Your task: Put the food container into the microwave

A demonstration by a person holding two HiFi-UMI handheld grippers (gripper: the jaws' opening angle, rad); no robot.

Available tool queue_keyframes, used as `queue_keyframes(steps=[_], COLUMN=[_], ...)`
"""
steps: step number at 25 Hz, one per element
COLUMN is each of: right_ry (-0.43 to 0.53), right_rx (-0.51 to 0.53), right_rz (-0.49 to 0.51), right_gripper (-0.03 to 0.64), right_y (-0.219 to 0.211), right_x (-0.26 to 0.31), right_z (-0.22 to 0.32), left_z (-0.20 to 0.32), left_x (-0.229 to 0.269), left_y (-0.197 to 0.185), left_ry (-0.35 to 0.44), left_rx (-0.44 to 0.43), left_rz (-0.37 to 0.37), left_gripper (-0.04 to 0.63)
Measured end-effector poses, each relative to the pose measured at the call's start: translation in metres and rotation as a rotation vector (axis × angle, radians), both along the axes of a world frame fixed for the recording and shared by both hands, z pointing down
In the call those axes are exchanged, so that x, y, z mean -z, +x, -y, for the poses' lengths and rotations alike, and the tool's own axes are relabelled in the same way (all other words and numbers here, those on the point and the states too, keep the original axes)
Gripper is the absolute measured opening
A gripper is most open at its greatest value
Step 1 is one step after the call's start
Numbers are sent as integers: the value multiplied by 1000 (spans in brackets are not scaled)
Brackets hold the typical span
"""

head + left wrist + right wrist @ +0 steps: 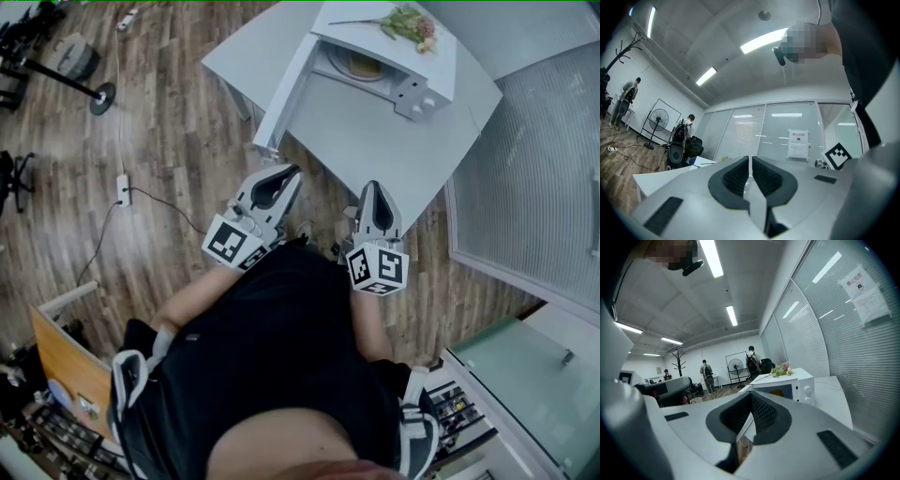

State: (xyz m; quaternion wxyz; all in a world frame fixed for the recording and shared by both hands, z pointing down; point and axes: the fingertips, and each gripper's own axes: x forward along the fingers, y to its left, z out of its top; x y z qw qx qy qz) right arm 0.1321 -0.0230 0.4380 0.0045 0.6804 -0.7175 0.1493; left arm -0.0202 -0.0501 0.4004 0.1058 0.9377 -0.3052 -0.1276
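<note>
The white microwave stands on a pale table ahead of me, its door swung open to the left. Inside its cavity lies a round yellowish food container. In the right gripper view the microwave shows an orange patch behind its front. Both grippers hang close to my body, short of the table. The left gripper is shut with nothing in it, its jaws meeting. The right gripper is shut and empty as well, its pads pressed together.
A bunch of flowers lies on top of the microwave. A glass partition runs along the right. On the wood floor lie a power strip with its cable and a fan base. Distant people stand near a fan.
</note>
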Motion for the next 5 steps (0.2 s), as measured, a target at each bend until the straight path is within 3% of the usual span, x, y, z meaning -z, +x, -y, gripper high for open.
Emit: queue_keyframes(steps=[5], right_ry=[-4], right_rx=[-3], right_rz=[-1], right_gripper=[23], right_y=[-3], right_x=[-3], right_z=[1], left_z=[2], left_x=[-1], left_y=[-2], left_ry=[-3], left_rx=[-3], left_rz=[-5], left_gripper=[41])
